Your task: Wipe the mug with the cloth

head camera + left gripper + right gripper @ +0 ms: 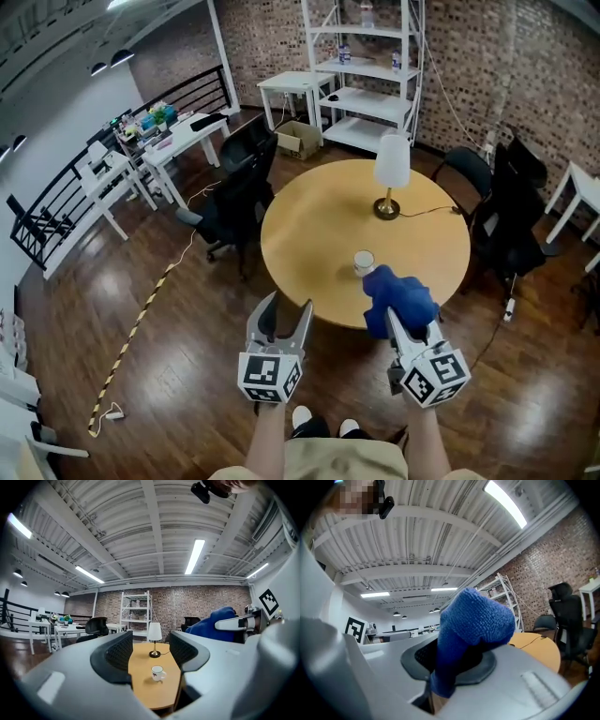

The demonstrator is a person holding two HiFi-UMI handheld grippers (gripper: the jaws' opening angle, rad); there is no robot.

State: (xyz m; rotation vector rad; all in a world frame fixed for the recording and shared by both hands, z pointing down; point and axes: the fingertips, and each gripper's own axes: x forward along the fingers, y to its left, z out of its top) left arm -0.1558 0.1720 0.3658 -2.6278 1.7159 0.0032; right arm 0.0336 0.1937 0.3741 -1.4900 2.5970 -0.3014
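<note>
Now the mug [364, 263] stands upright on the table [309, 234] — right gripper [394, 323] clamps cloth [398, 295].

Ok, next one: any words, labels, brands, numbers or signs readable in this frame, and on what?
No readable words or numbers anywhere.
Left cube: black-and-white square pattern, no letters.
Right cube: same kind of pattern, no letters.
Mug: small dark mark on its side, too small to read.
Bottles on the shelf: labels too small to read.
Cloth: plain blue, no tag visible.
</note>
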